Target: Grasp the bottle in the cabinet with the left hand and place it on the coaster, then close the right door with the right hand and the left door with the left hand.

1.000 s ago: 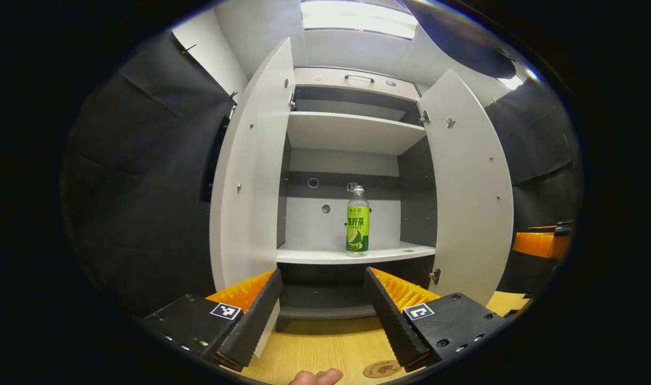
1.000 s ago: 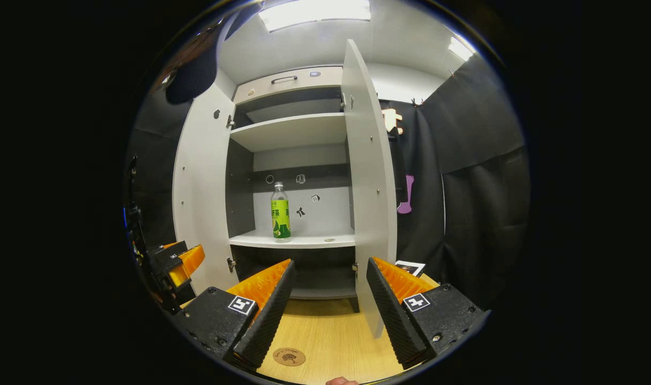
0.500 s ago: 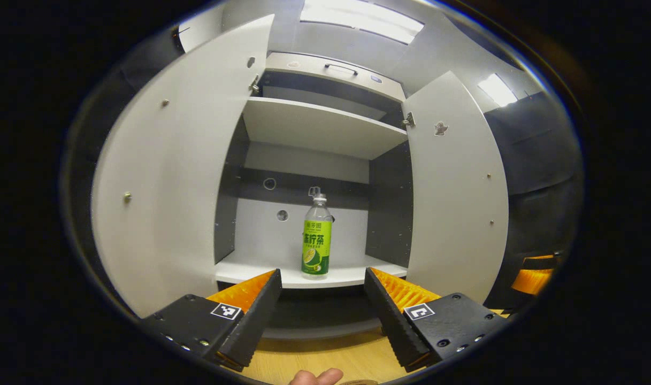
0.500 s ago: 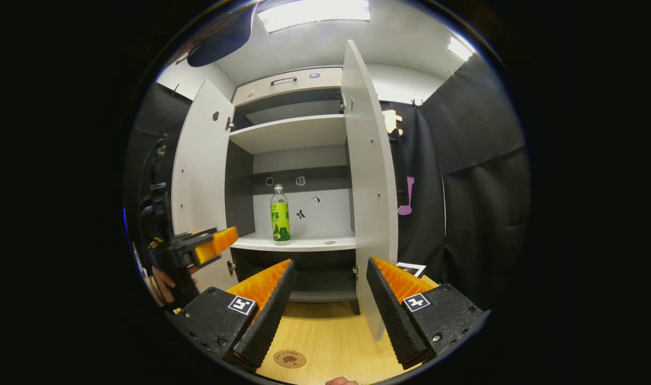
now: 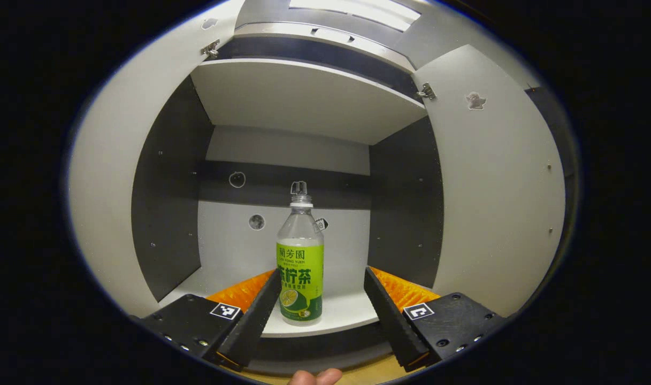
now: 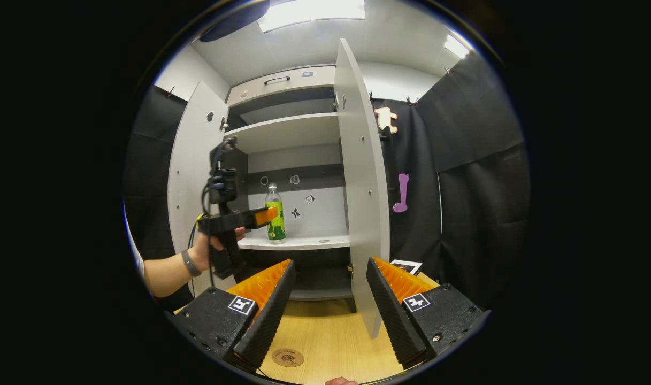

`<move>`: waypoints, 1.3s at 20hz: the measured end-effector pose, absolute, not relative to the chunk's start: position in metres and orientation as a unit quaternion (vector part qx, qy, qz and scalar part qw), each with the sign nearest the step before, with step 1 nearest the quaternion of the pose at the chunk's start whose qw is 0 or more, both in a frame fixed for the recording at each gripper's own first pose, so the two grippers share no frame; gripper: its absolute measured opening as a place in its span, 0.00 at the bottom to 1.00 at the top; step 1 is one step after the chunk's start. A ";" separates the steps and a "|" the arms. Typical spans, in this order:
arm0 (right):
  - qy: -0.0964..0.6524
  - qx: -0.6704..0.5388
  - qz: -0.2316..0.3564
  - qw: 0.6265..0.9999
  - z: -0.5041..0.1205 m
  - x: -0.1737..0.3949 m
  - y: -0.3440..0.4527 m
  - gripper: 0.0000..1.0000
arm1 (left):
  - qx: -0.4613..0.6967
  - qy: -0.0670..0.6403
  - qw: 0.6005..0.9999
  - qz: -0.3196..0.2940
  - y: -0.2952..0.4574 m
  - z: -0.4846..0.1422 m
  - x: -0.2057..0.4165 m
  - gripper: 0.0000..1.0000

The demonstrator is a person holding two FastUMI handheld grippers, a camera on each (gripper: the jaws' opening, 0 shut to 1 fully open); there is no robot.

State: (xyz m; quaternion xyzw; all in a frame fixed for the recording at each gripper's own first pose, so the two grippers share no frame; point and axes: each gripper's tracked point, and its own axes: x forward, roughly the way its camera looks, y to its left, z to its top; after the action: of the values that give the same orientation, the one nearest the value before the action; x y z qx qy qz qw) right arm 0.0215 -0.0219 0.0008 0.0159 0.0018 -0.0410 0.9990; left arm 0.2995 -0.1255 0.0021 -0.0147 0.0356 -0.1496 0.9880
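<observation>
Cabinet [image 5: 304, 101] interior looms far larger in your left gripper view than it did half a second ago: you have pushed the left tongs [image 5: 322, 299] forward until the left door [image 5: 106, 176] wraps the left edge of that view and the right door [image 5: 496, 187] the right edge. Both doors stand open. Between them the bottle [image 5: 300, 267] stands upright on the lower shelf [image 5: 336, 315], now tall in the view where a second ago it was small and distant. Your left tongs are spread wide and grip nothing; the bottle sits in the gap between the fingers, nearer the left one, and I cannot tell whether it touches.

In the right gripper view, your left hand [image 6: 214, 247] has risen from the lower left edge and carried the left tongs [image 6: 261, 216] up to shelf height, their tips just in front of the bottle [image 6: 274, 214]. To the right of that, the right door [image 6: 360, 182] stands edge-on toward the camera, unchanged. Your right tongs [image 6: 326, 297] are also spread wide and empty, hanging over the bench [image 6: 330, 337] much where they were, with the coaster [image 6: 288, 356] lying on the wood below the left finger.
</observation>
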 end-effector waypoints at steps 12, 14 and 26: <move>0.009 0.022 -0.060 0.998 -0.006 0.021 -0.039 0.82 | 0.022 0.055 0.994 -0.095 -0.128 -0.018 0.378 0.94; 0.009 0.022 -0.066 0.998 -0.007 0.020 -0.043 0.82 | 0.026 0.050 0.995 -0.085 -0.124 -0.018 0.384 0.94; 0.007 0.024 -0.058 0.998 -0.008 0.019 -0.038 0.82 | -0.008 0.050 0.995 -0.086 -0.106 -0.004 0.362 0.72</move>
State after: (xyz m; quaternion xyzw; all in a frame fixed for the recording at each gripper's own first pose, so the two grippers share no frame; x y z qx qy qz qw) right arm 0.0195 -0.0376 -0.0079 0.0237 0.0070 -0.0579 0.9980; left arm 0.3623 -0.1063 -0.0038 -0.0076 0.0504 -0.0859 0.9950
